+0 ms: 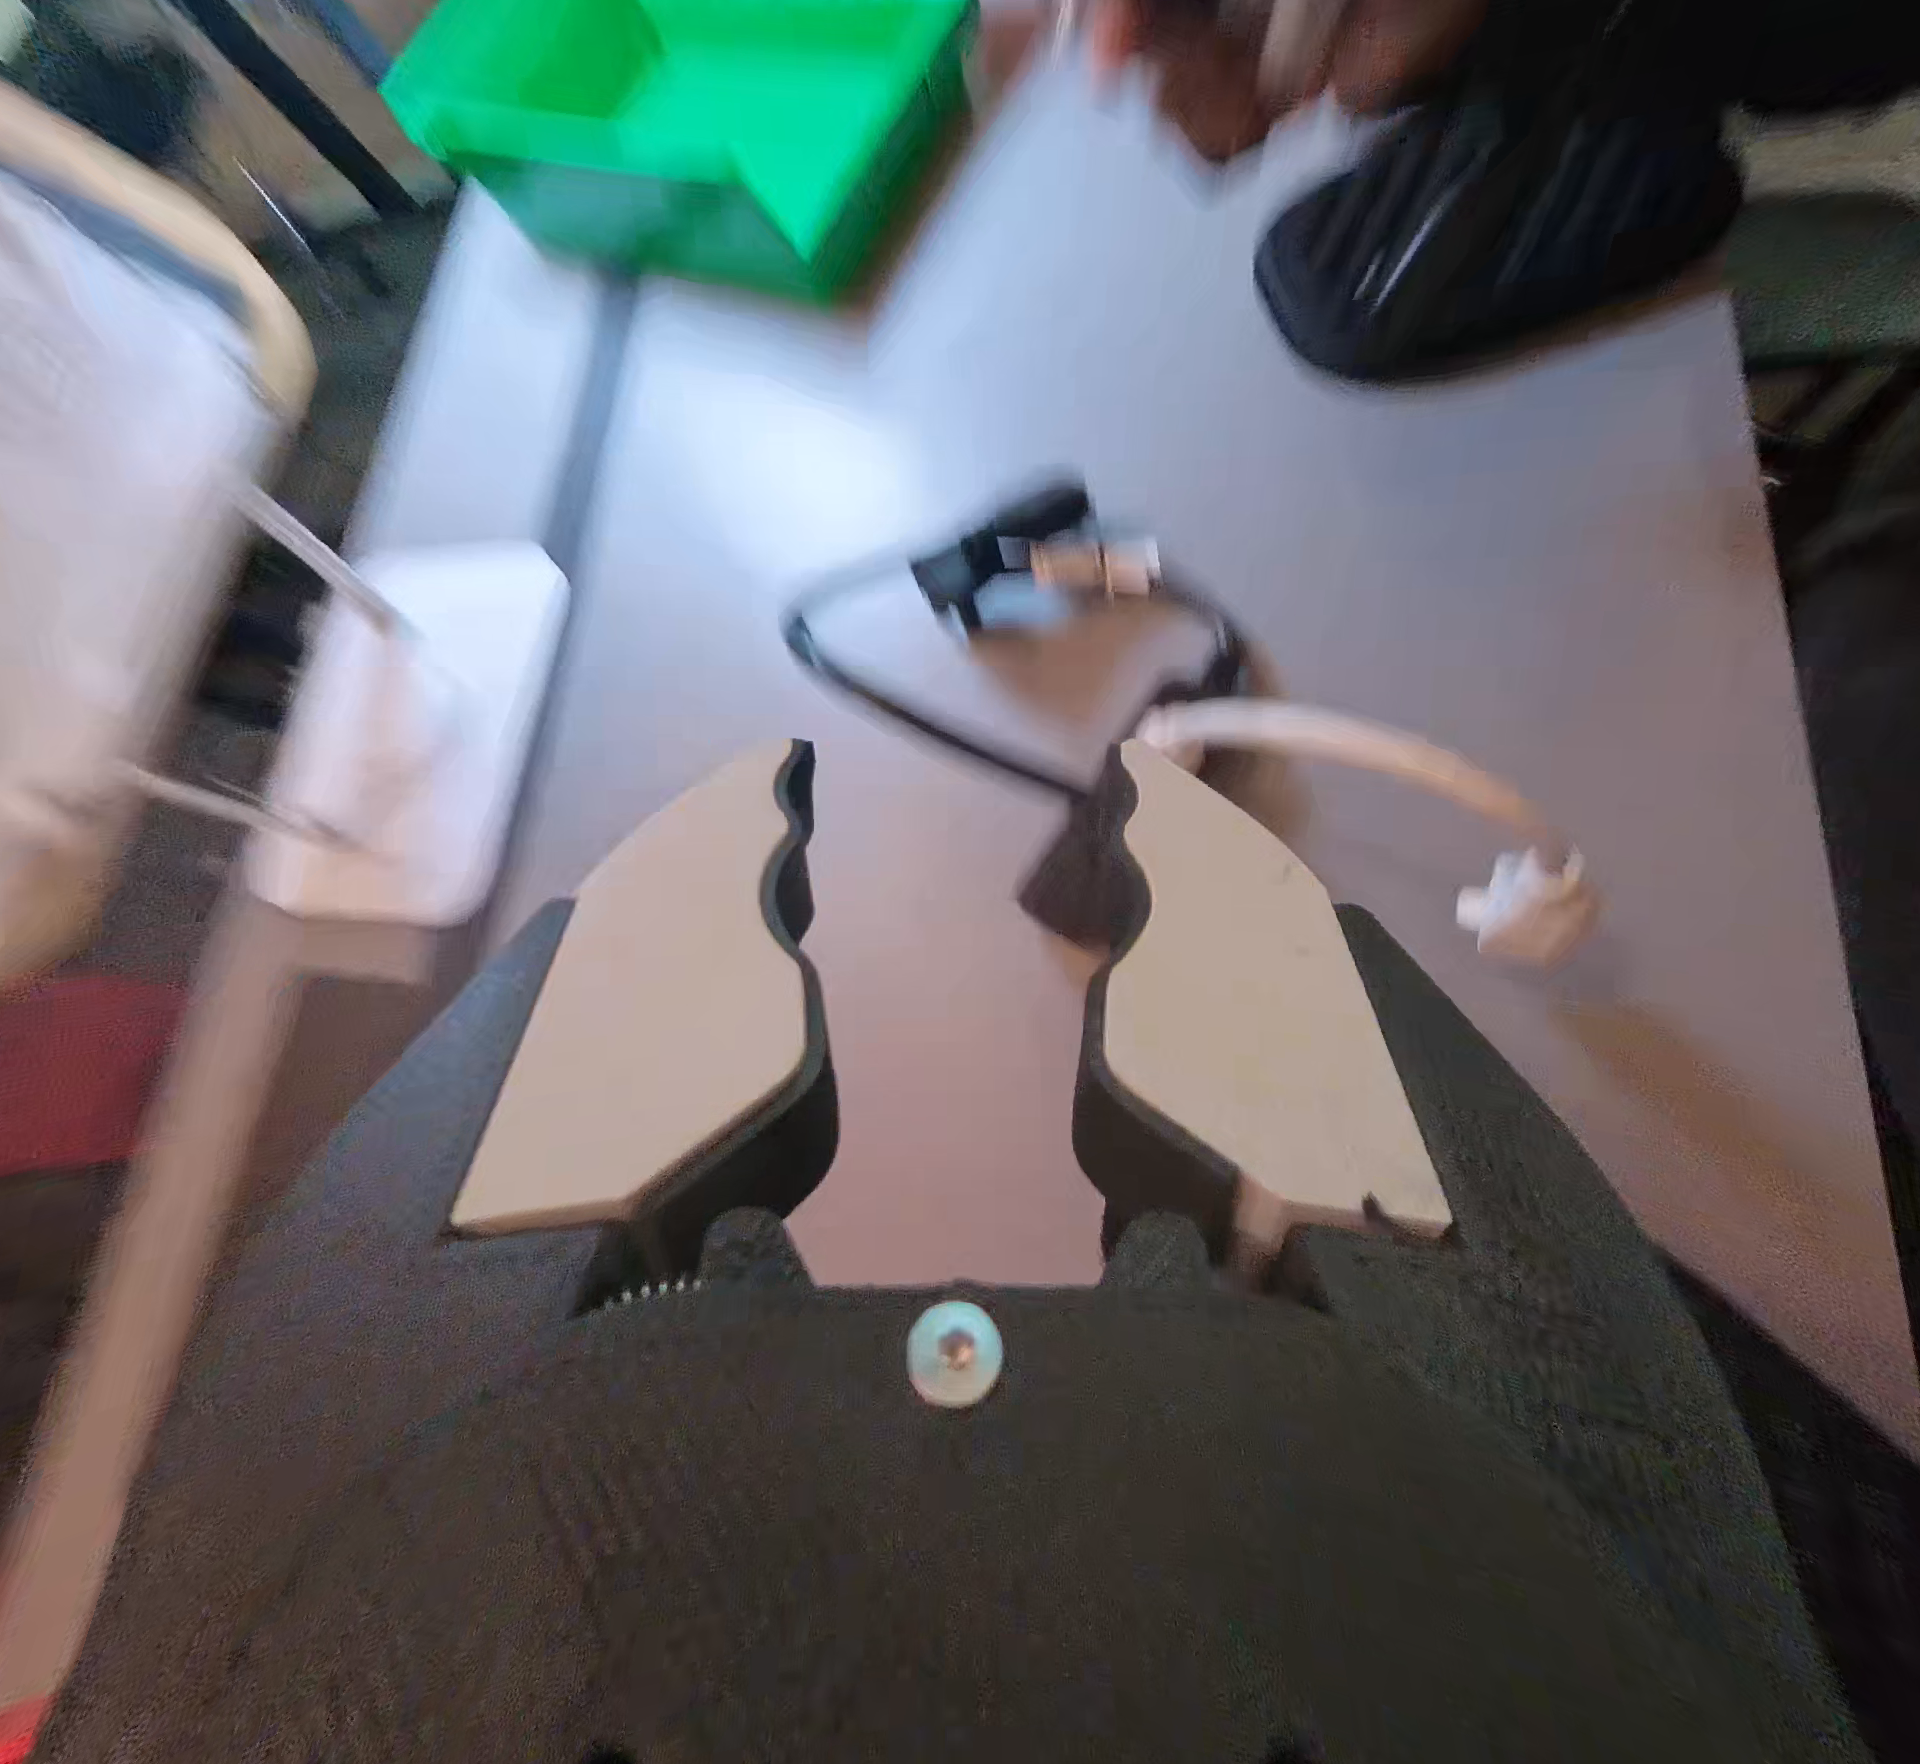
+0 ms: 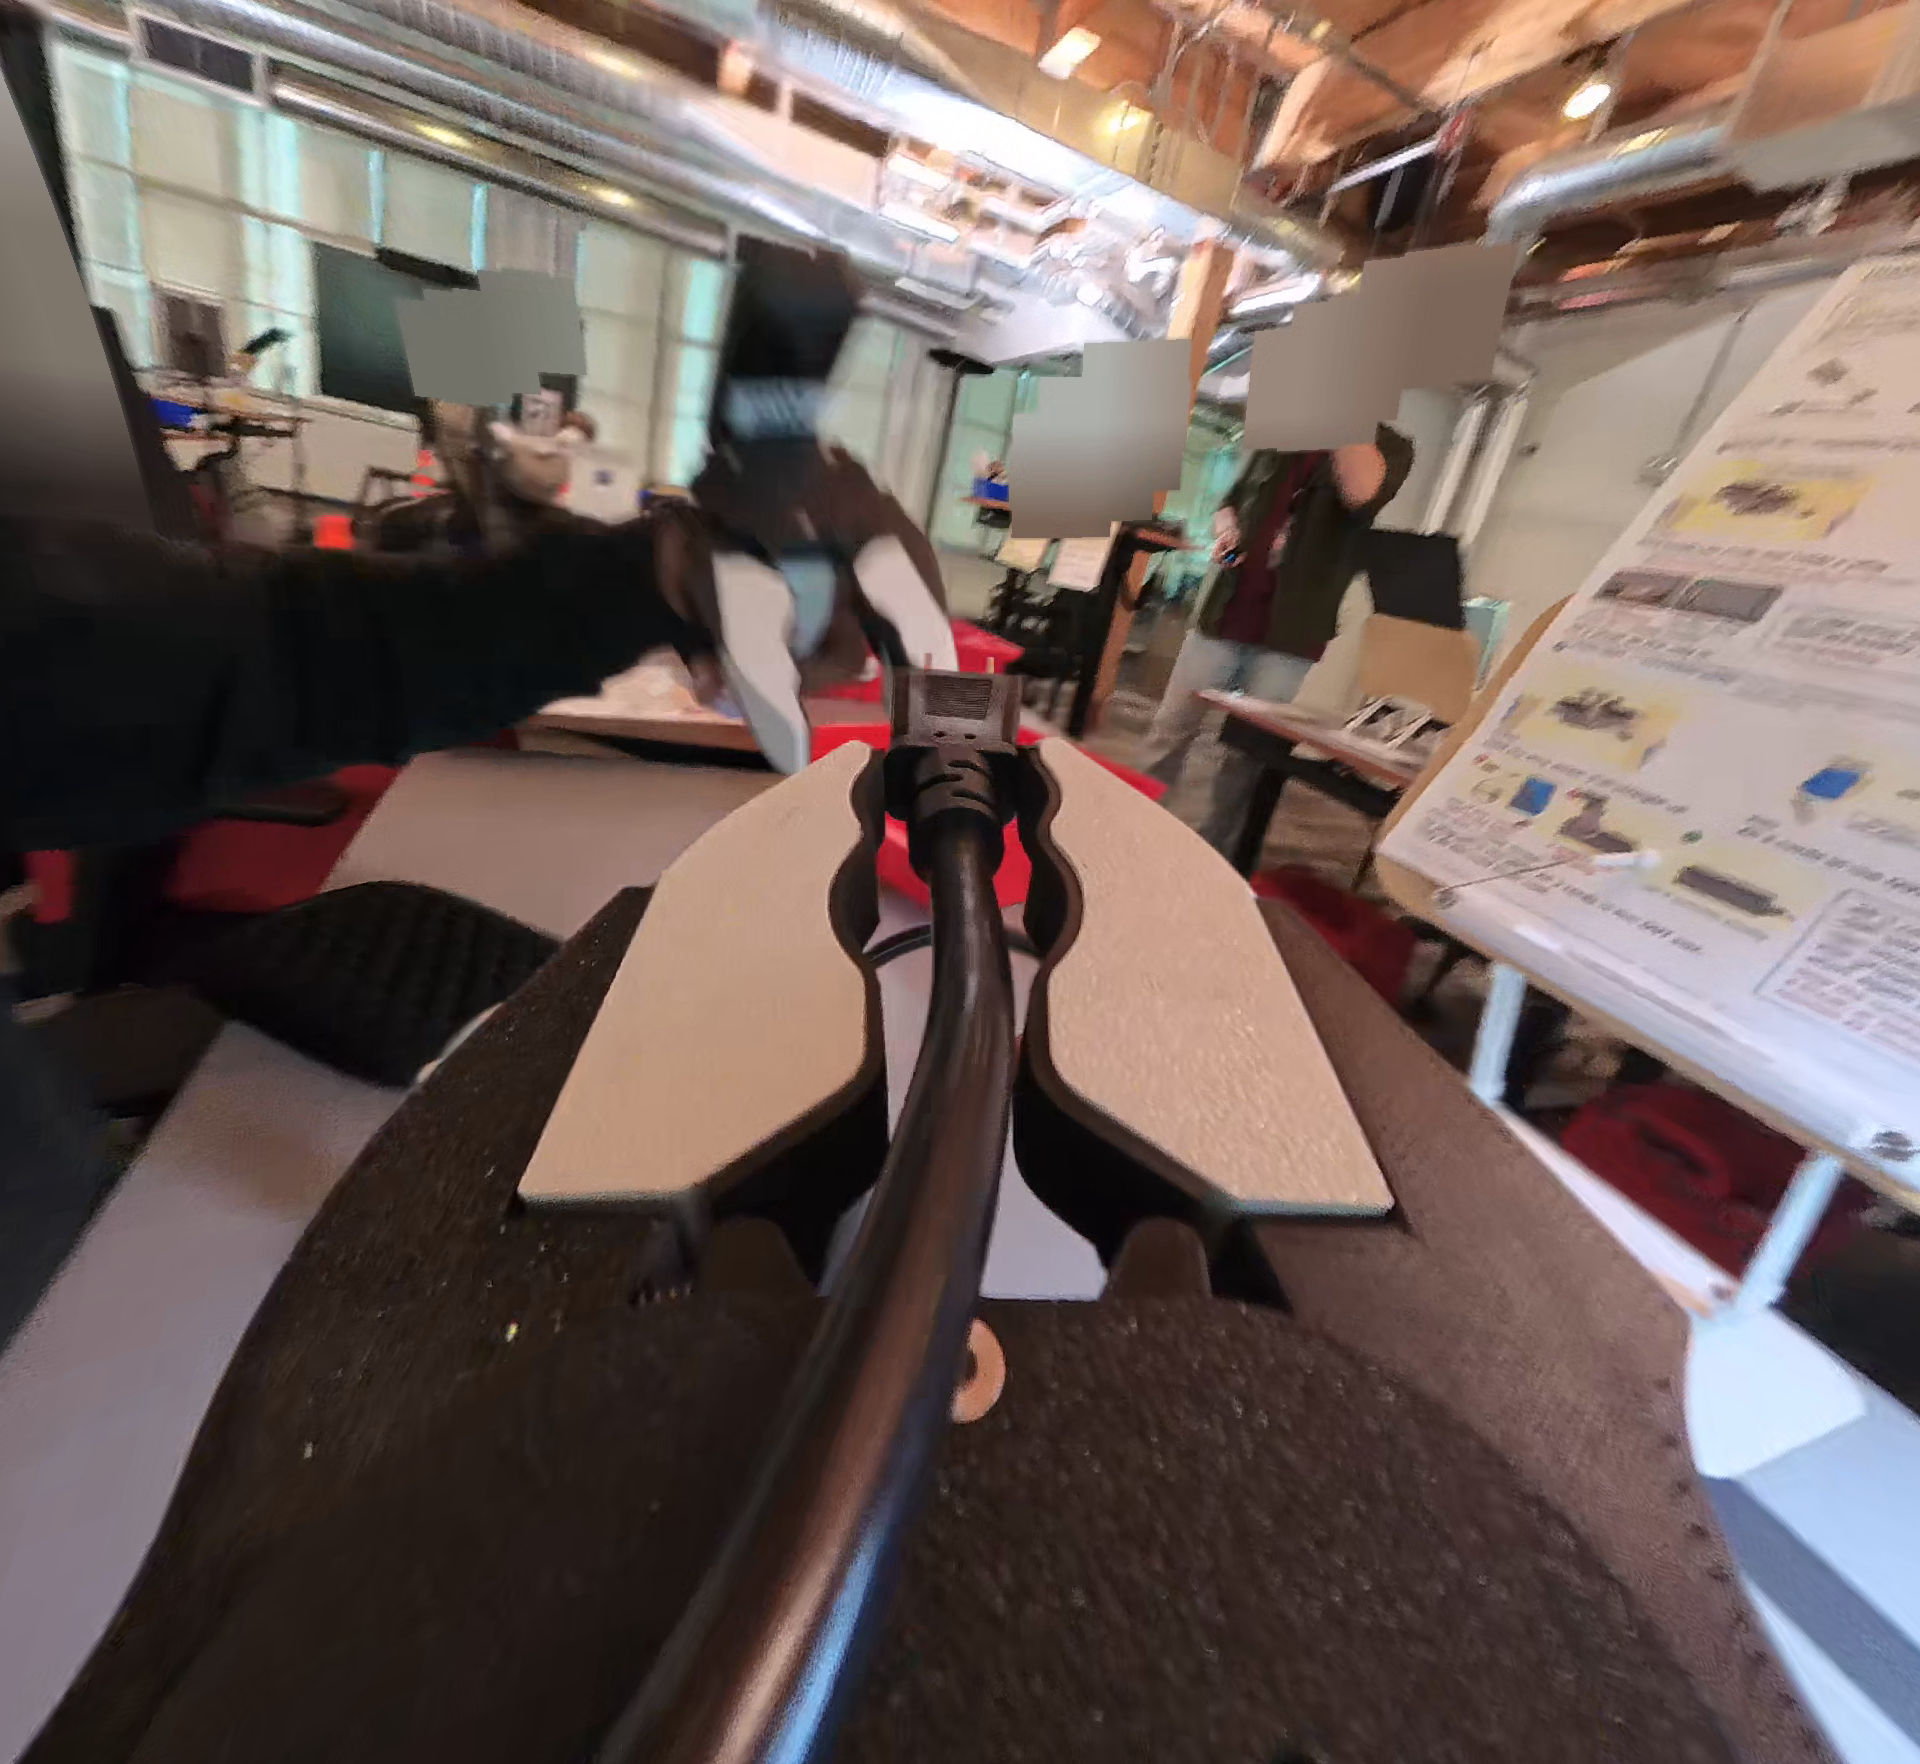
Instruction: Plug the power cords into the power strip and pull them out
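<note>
Nearest the right wrist camera, a thick black power cord runs up between the fingers of the right gripper, which pinches it just behind its black plug, lifted clear of the table. Beside it on the right, a tilted poster board carries print too blurred to read. Over the grey table, the left gripper hangs with fingers spread and empty; a coiled black cord and white cord lie just ahead, a green bin sits at the far edge, and bare tabletop lies between.
</note>
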Tool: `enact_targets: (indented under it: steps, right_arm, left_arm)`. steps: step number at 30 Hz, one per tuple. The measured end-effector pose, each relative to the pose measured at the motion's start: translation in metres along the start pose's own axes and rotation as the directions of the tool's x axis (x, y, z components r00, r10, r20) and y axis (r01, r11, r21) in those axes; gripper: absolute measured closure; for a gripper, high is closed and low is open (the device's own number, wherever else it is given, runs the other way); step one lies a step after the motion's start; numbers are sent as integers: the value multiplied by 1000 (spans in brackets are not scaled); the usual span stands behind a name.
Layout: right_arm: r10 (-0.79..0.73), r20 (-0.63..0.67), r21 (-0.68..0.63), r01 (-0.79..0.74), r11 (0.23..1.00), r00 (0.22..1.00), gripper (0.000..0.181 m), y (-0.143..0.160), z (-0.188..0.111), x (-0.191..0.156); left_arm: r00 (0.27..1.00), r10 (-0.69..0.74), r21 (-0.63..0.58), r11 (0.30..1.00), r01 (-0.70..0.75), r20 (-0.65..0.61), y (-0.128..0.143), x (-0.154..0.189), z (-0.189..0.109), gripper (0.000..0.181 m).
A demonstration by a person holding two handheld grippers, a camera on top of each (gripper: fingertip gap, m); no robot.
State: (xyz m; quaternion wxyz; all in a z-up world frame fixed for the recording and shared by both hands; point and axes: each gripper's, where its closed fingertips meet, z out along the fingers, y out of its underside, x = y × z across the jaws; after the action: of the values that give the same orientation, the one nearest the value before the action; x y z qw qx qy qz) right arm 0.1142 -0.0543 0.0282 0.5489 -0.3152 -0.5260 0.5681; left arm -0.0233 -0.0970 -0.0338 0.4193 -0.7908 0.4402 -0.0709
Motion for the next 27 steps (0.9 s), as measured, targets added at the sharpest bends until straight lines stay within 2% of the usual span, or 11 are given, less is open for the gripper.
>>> enact_targets:
  steps: [2,3,4,6,9,11,13,16,19,24,27]
  right_arm:
    - [62,67,-74,-57,996,996,157,8,5,-11]
    - [85,92,-100,-76,992,992,157,10,11,-16]
    - [124,129,-126,-108,986,984,157,11,18,-23]
    - [195,179,-156,-168,973,964,157,10,37,-36]
    - [267,254,-207,-217,954,930,157,7,75,-58]
    - [311,299,-238,-245,940,902,157,6,103,-71]
    - [351,349,-238,-281,930,869,157,4,126,-79]
    - [355,369,-237,-282,930,859,157,10,143,-77]
    - [356,354,-262,-274,925,865,157,18,144,-69]
    - [328,288,-361,-215,907,900,157,32,124,-62]
    - [315,249,-484,-164,860,916,157,46,103,-66]
  left_arm:
    - [994,-67,-90,994,59,-88,72,13,37,126]
    - [991,-73,-132,990,58,-113,100,20,54,124]
    - [989,-63,-156,987,42,-137,119,27,70,121]
    - [986,-38,-140,990,15,-162,135,33,96,118]
    - [969,7,-66,998,-24,-247,132,42,123,113]
    - [959,40,-60,996,-60,-282,132,48,134,119]
    - [958,49,-35,998,-61,-283,132,51,138,133]
    - [962,-28,-31,999,20,-270,135,58,131,133]
    - [971,-66,-19,998,63,-231,129,58,107,133]
    - [975,-56,139,986,87,-216,80,61,61,136]
    - [981,-29,159,986,60,-190,60,69,53,137]
